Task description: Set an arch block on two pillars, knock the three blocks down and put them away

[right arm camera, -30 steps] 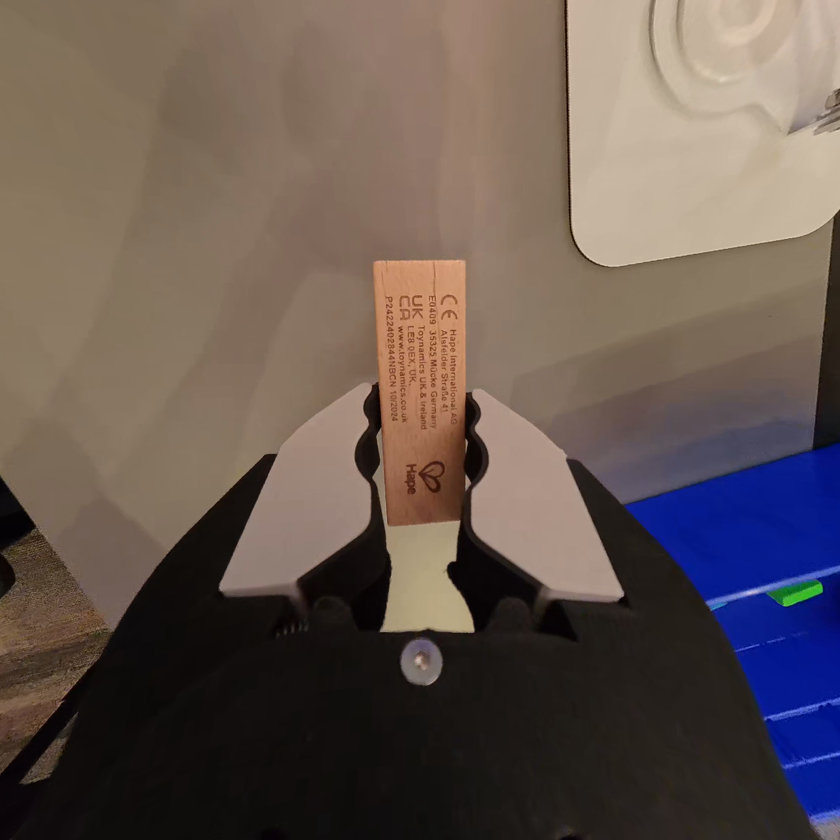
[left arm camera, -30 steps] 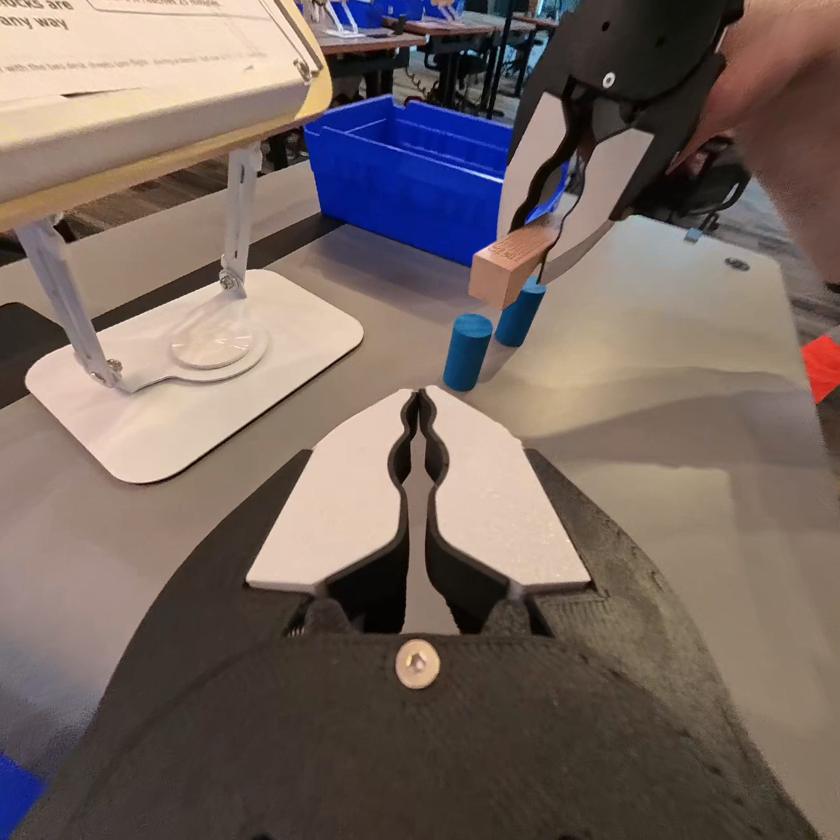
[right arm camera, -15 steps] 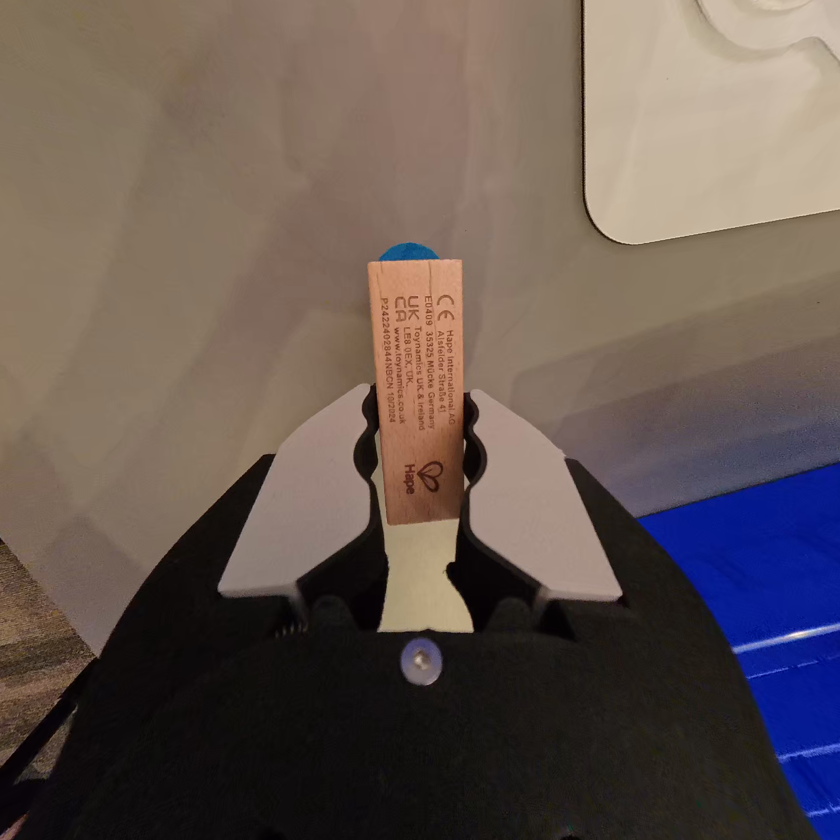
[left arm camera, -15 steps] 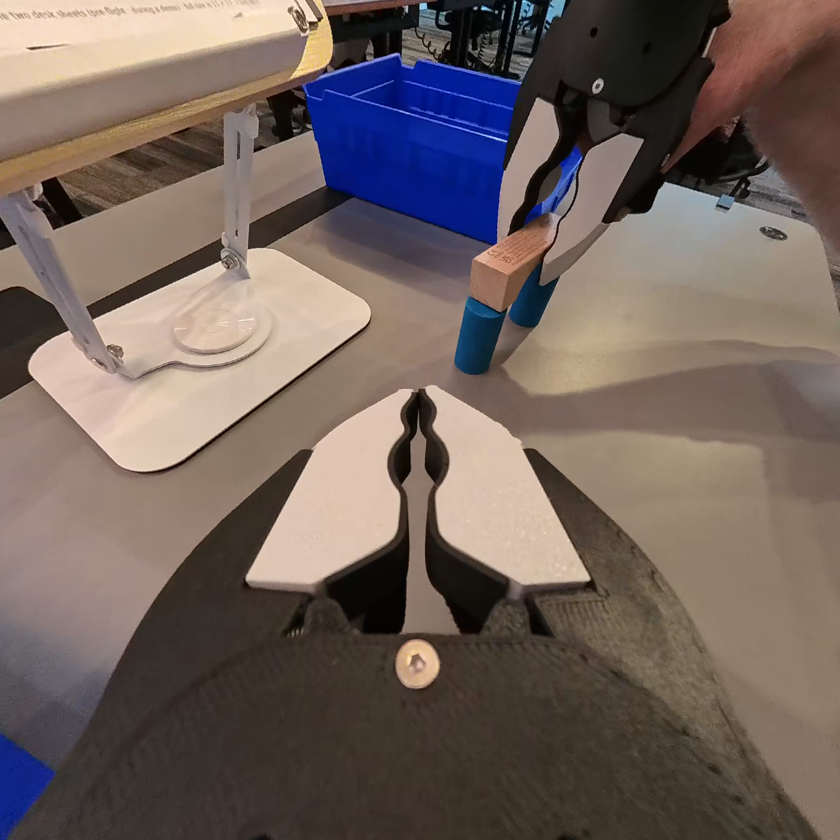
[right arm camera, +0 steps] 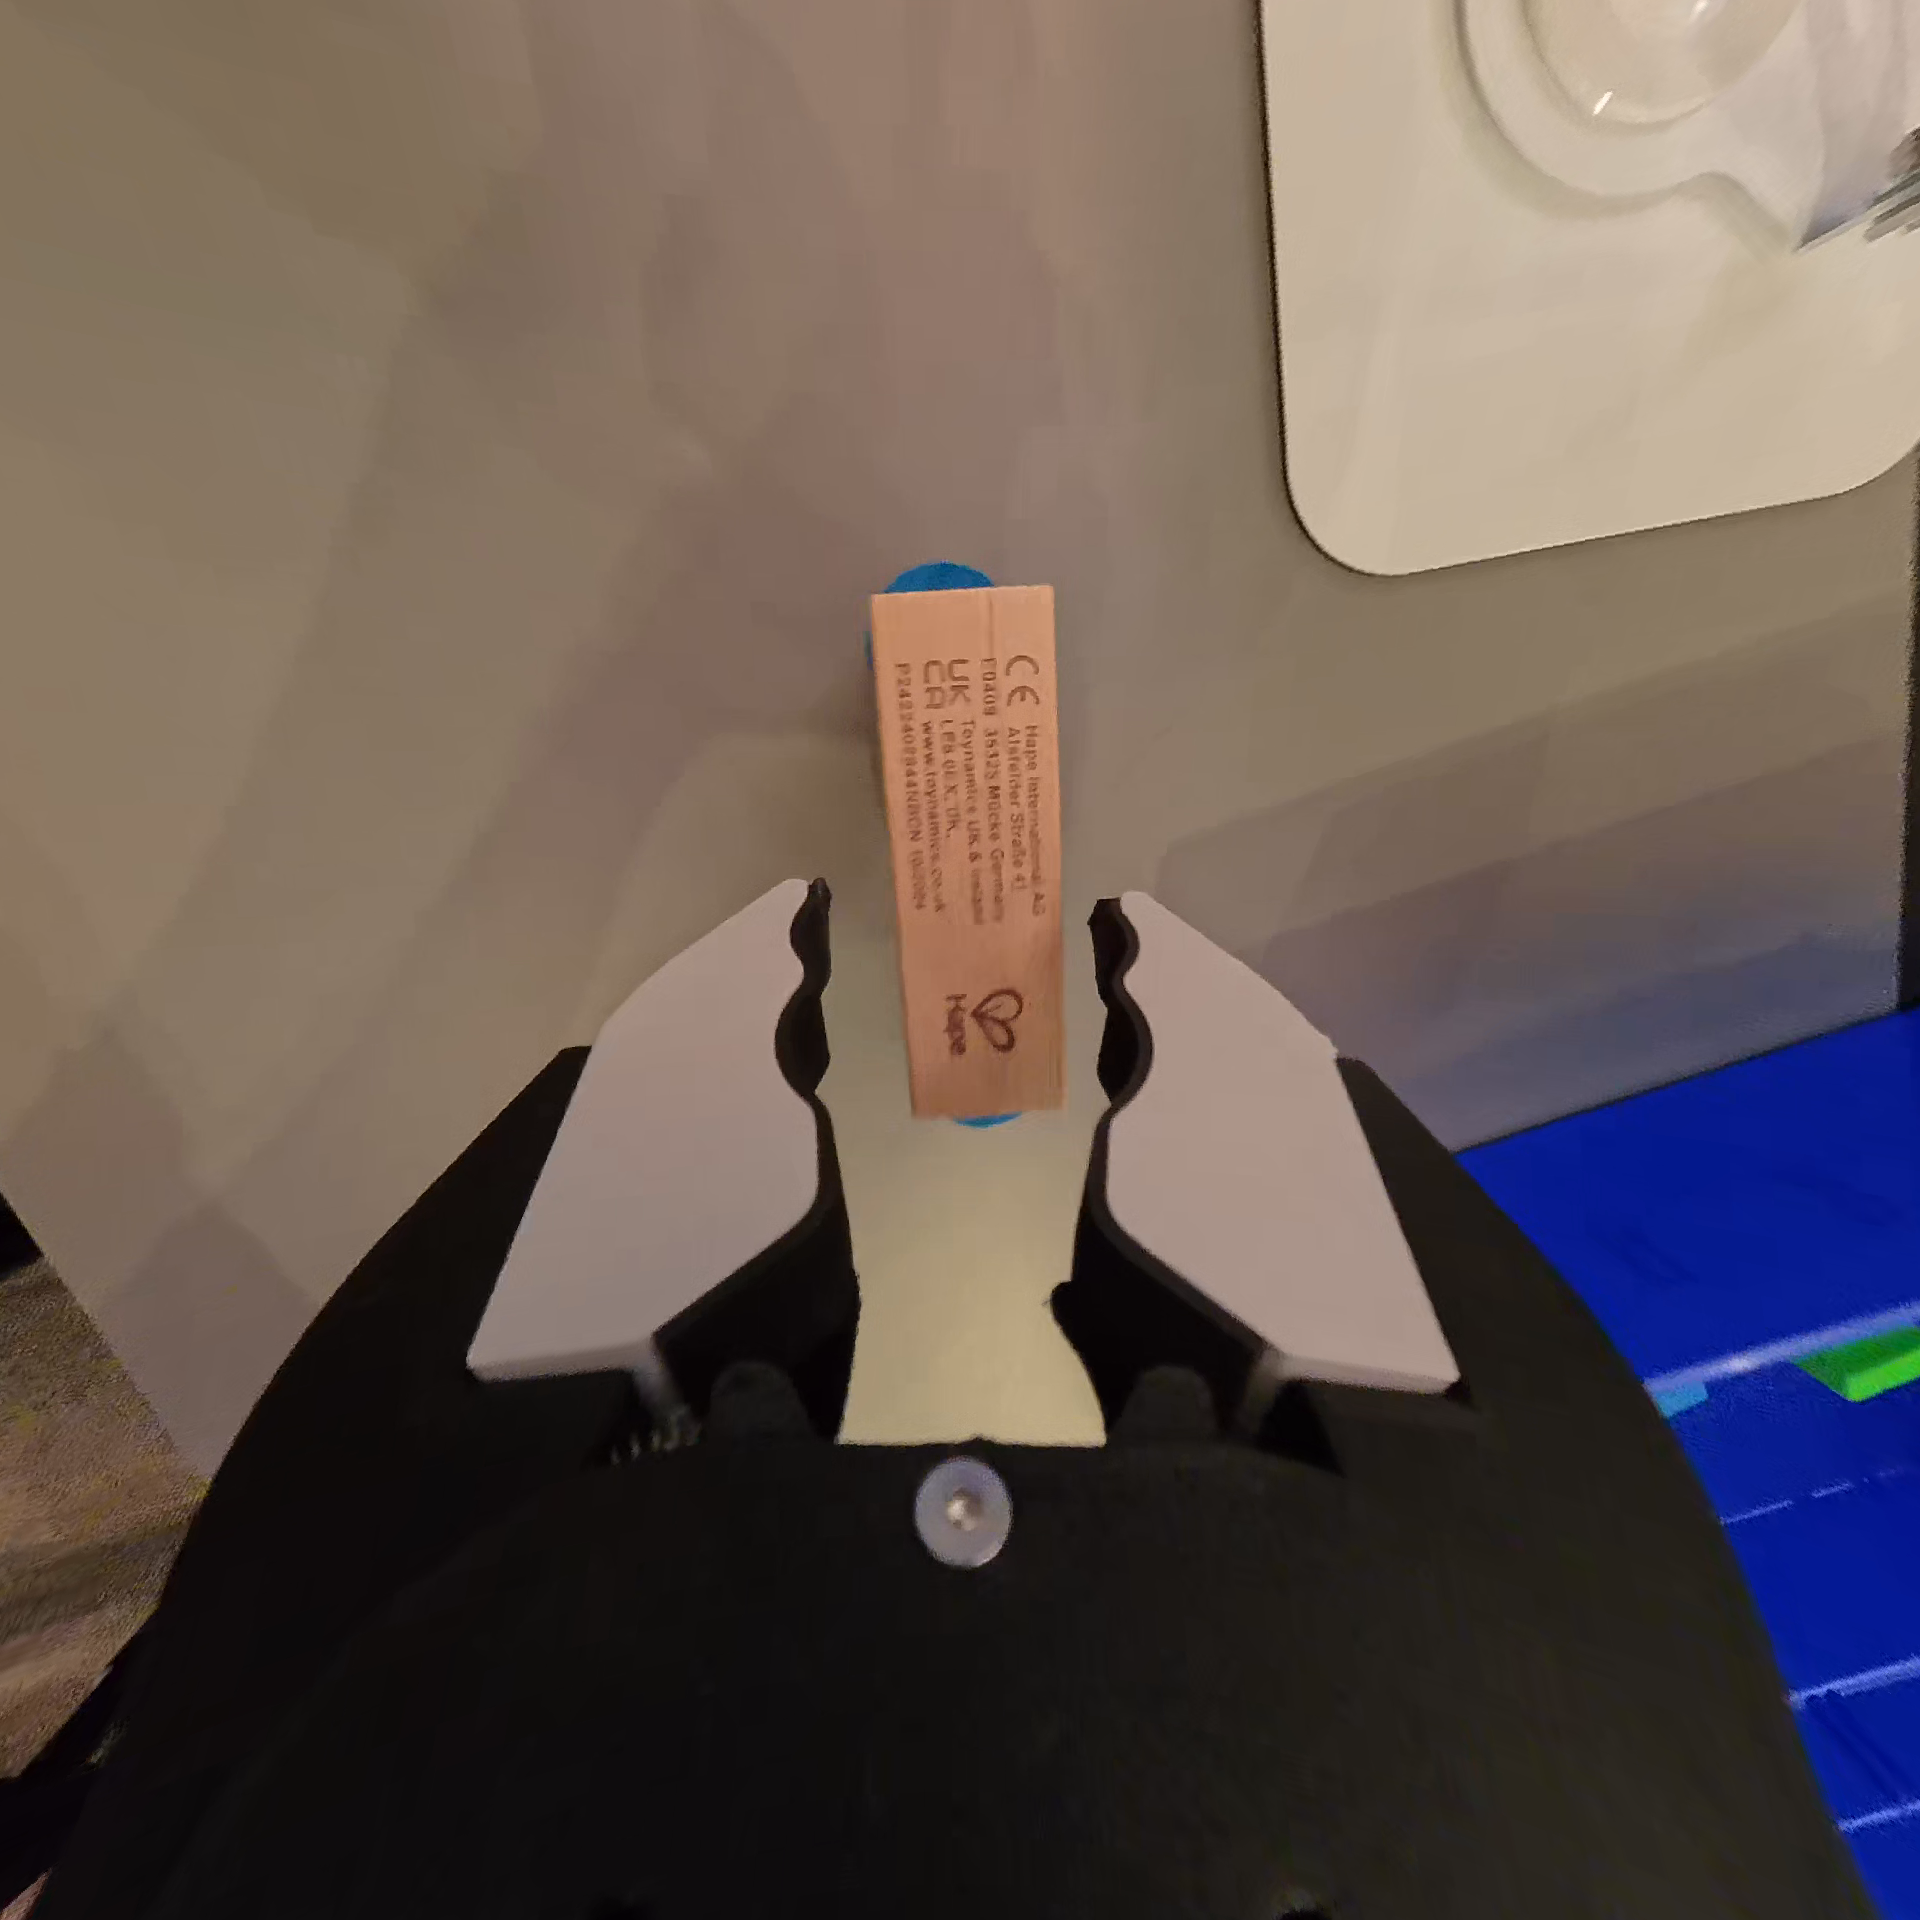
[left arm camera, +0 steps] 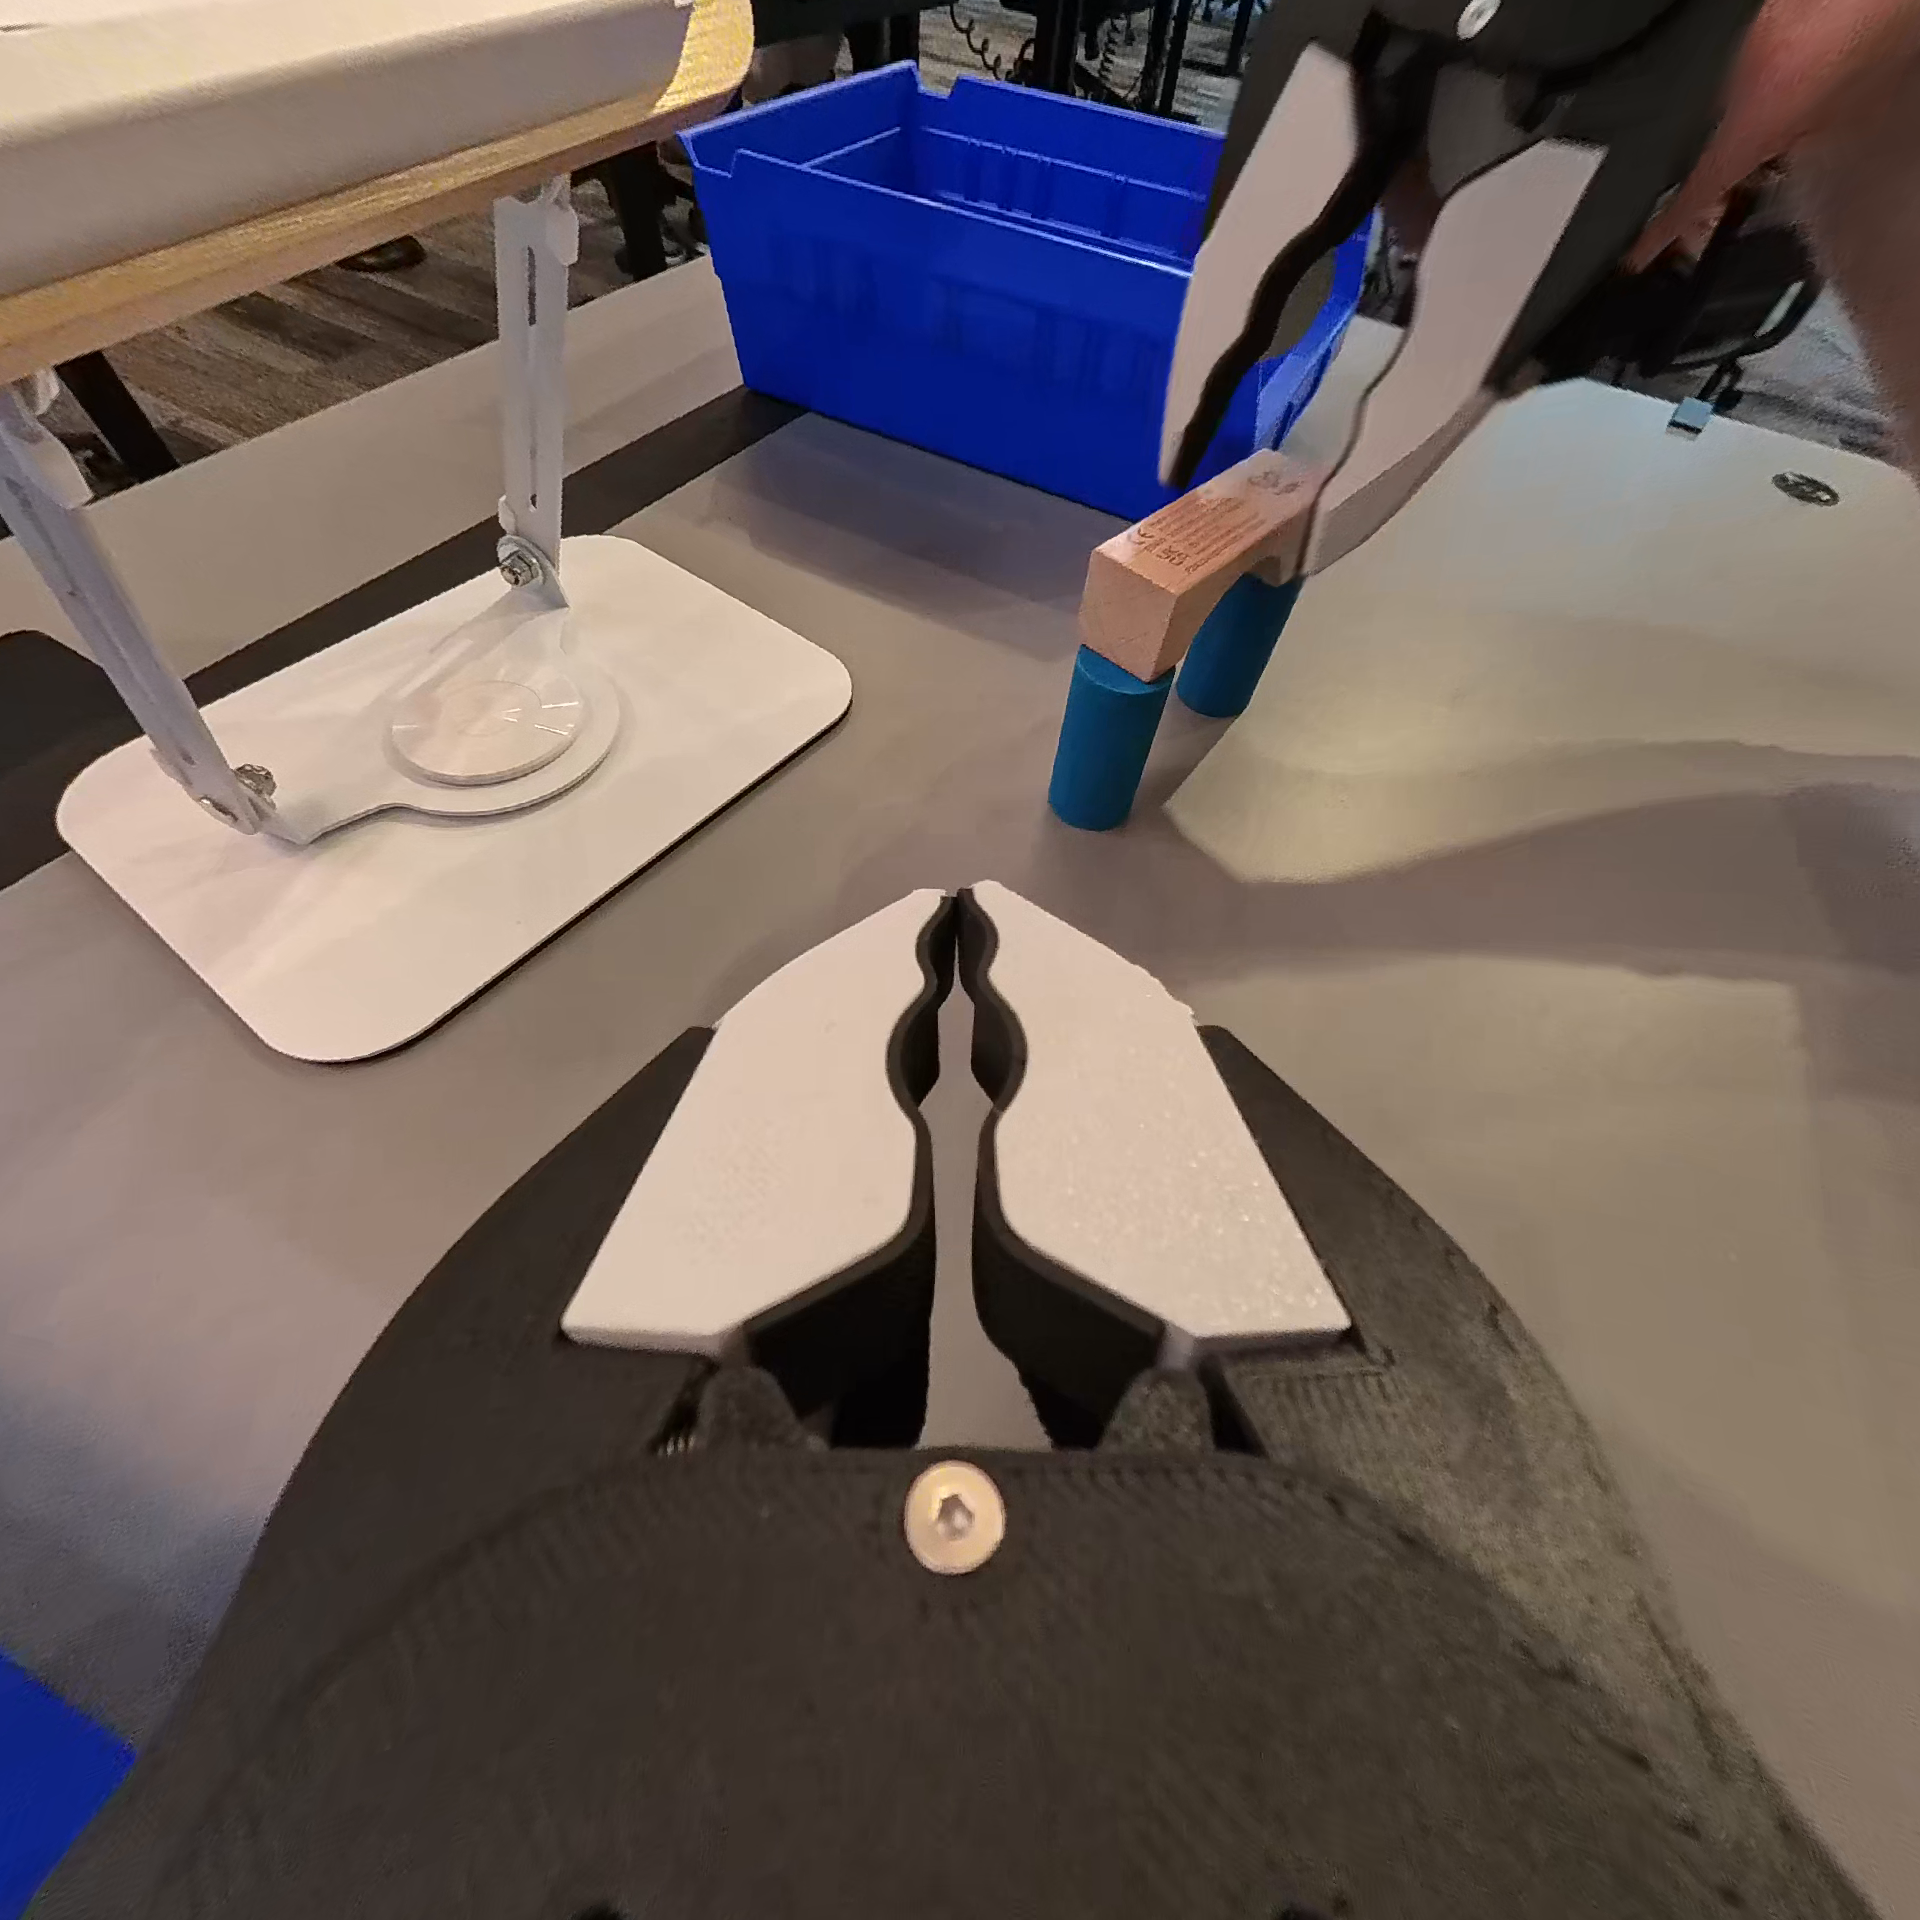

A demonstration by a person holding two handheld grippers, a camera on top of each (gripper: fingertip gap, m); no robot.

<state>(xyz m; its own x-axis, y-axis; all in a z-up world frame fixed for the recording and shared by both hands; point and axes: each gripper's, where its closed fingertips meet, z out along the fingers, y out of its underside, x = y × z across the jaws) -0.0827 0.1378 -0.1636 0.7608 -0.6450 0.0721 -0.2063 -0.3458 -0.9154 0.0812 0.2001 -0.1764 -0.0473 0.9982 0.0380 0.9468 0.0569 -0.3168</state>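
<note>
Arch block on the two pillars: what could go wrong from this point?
1. The open right tool straddles the arch; lifting off askew could clip it and topple the stack early.
2. In the left wrist view the arch sits on the near pillar and far pillar; the knock-down may roll these round pillars off the table.

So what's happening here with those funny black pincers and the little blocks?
A person holds a pincer-like gripper in each hand. The right gripper is open around a wooden arch block, which sits across two upright blue pillars on the grey table. The left gripper is shut and empty, waiting nearer the camera. A blue bin stands behind the blocks, and a white stand sits to one side.
</note>
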